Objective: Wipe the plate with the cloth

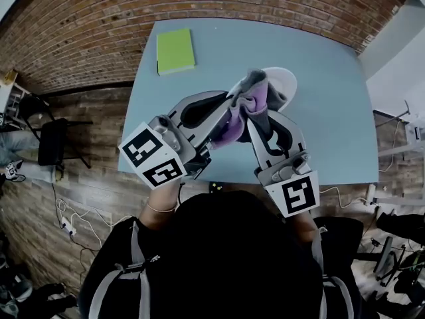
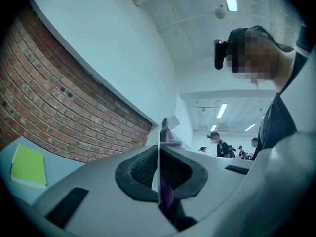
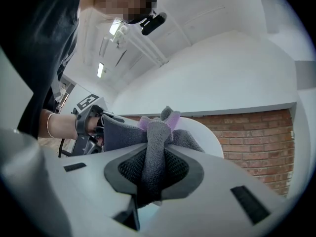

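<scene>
A green notebook lies at the far left corner of the blue table, well apart from everything else. A brick wall runs behind the table.

The left gripper reaches in from the lower left, its marker cube nearest the person. Its own view shows the jaws clenched on the plate. The plate is seen edge-on there, as a thin white line standing upright between the two black pads. A strip of purple cloth hangs just beside that edge, low in the gap. The plate is held up off the table on its edge. In the head view its white face shows past the cloth, over the far middle of the table.

The cloth, grey with a purple side, is bunched against the plate between the two grippers.

The right gripper comes in from the lower right and meets the left one at the plate. In its own view the jaws are pinched on a thick grey fold of the cloth that fills the gap between the pads. The fold runs up over them, with purple tips above. The white plate curves up right behind the cloth and touches it. The left gripper and the hand holding it sit to the left of the plate there.
</scene>
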`<act>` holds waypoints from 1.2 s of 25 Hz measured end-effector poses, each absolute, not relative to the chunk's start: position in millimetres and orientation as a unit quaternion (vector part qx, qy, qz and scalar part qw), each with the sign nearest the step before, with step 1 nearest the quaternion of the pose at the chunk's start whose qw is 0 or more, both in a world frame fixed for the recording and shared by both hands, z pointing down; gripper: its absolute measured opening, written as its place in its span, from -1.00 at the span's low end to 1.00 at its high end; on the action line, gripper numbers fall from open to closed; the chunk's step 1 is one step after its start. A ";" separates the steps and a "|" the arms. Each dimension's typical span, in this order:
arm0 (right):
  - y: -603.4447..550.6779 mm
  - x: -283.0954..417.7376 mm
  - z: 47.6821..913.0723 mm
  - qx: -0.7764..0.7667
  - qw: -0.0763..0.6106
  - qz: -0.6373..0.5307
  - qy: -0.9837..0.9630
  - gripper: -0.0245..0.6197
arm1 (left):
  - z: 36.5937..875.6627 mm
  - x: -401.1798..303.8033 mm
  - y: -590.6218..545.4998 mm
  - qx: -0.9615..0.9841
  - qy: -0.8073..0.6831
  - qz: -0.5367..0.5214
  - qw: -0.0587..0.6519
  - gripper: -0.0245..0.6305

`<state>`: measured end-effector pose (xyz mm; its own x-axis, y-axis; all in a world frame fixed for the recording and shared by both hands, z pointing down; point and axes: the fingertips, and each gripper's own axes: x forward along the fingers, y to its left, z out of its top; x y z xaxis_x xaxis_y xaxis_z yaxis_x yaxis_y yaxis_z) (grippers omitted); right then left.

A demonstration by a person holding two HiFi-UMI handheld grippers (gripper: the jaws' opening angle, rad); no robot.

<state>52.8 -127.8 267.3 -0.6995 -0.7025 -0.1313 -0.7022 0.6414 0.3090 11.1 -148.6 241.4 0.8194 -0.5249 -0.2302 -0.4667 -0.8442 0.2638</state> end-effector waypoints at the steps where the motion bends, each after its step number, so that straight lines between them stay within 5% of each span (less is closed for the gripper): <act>1: -129.4 54.7 269.5 0.392 0.004 -0.167 -0.905 -0.72 | 241.3 11.0 -148.6 0.949 -0.261 -0.148 0.098 -0.87; 30: -149.8 110.3 273.1 0.485 0.006 -0.152 -0.861 -0.72 | 240.5 -1.1 -143.2 0.947 -0.266 -0.151 0.095 -0.87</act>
<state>110.3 -149.8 273.1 -0.5288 -0.8375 -0.1374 -0.8339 0.4826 0.2679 -1.1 -143.2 240.5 0.8129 -0.5326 -0.2359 -0.4753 -0.8406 0.2598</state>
